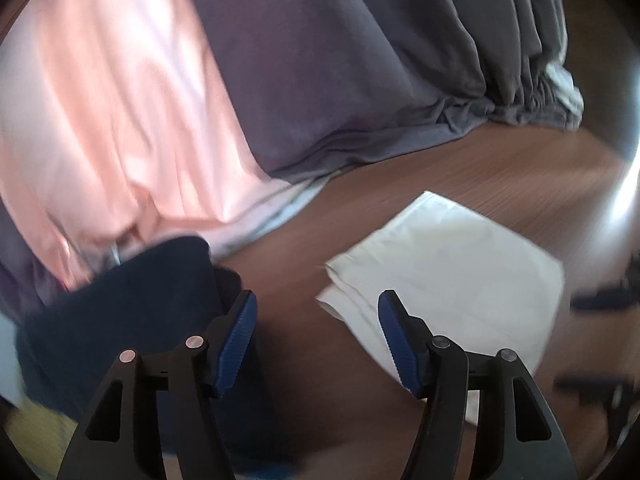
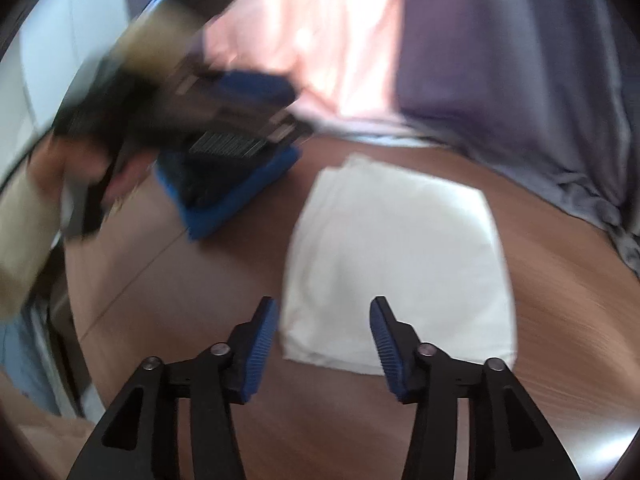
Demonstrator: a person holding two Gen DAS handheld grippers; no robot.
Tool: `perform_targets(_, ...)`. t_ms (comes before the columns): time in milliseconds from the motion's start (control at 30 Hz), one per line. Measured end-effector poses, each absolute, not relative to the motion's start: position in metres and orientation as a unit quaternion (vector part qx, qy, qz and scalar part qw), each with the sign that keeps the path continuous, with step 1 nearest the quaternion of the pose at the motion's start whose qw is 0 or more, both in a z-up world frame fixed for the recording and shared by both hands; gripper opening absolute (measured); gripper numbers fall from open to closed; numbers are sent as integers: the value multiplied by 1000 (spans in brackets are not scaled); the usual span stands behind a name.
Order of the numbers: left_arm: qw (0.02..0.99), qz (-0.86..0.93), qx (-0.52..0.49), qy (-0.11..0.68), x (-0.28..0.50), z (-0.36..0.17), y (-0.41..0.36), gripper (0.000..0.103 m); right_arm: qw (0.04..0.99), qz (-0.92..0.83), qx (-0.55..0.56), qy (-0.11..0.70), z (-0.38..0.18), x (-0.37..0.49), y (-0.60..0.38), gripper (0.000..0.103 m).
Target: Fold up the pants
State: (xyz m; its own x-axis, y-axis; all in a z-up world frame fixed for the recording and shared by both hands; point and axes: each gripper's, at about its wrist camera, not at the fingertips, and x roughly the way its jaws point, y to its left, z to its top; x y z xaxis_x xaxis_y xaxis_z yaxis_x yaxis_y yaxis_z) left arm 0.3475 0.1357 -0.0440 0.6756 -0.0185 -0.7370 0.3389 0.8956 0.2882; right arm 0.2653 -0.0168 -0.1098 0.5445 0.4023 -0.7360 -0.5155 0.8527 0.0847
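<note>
Right gripper (image 2: 324, 320), jaws apart, hovers over folded white pants (image 2: 396, 264).

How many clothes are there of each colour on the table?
White: 1, the folded white garment
Pink: 1, the pink garment
Grey: 1, the grey garment
Navy: 1, the navy garment
Total: 4

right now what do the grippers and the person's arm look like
Both the left gripper and the right gripper have black angular linkage arms with round silver pivot pins and ribbed blue finger pads. In the right wrist view, the person's hand shows bare skin below a pale beige sleeve.
</note>
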Motion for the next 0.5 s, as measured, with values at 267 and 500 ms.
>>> perform_targets(267, 911, -62, 46, 406, 327, -59, 144, 70, 914, 142, -9, 379, -96, 291, -96, 56)
perform_targets(500, 902, -47, -16, 429, 326, -88, 134, 80, 915, 99, 24, 389, -115, 317, -131, 56)
